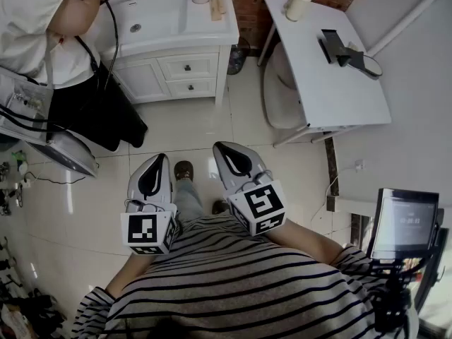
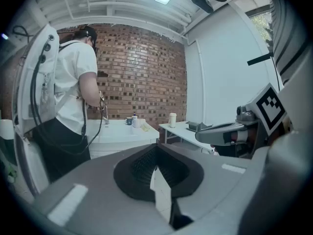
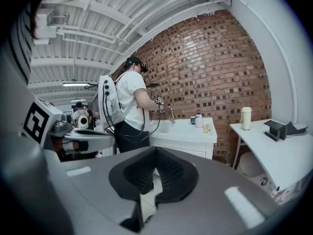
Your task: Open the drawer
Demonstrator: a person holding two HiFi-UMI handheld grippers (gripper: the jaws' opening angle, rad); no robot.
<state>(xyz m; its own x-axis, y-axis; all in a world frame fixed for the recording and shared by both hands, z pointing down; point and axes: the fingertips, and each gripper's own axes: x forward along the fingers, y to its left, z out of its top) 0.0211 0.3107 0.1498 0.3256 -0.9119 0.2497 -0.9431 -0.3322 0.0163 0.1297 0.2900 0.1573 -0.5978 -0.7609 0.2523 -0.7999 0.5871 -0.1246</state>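
The white vanity cabinet (image 1: 212,41) stands at the far side of the tiled floor, and two small drawers sit in its front, an upper drawer (image 1: 188,67) and a lower drawer (image 1: 189,87), both pushed in. My left gripper (image 1: 160,159) and right gripper (image 1: 218,147) hover side by side close to my body, well short of the cabinet. Both point towards it. Their jaws are shut with nothing between them. In the left gripper view the left gripper (image 2: 156,150) faces the vanity (image 2: 122,133). In the right gripper view the right gripper (image 3: 155,151) faces the vanity (image 3: 188,131) too.
Another person (image 1: 49,41) stands at the sink on the cabinet's left side. A white table (image 1: 332,90) with a cup (image 1: 298,3) and a black device (image 1: 339,48) fills the right. A screen on a stand (image 1: 404,224) is at my right elbow. Cables lie on the floor at left.
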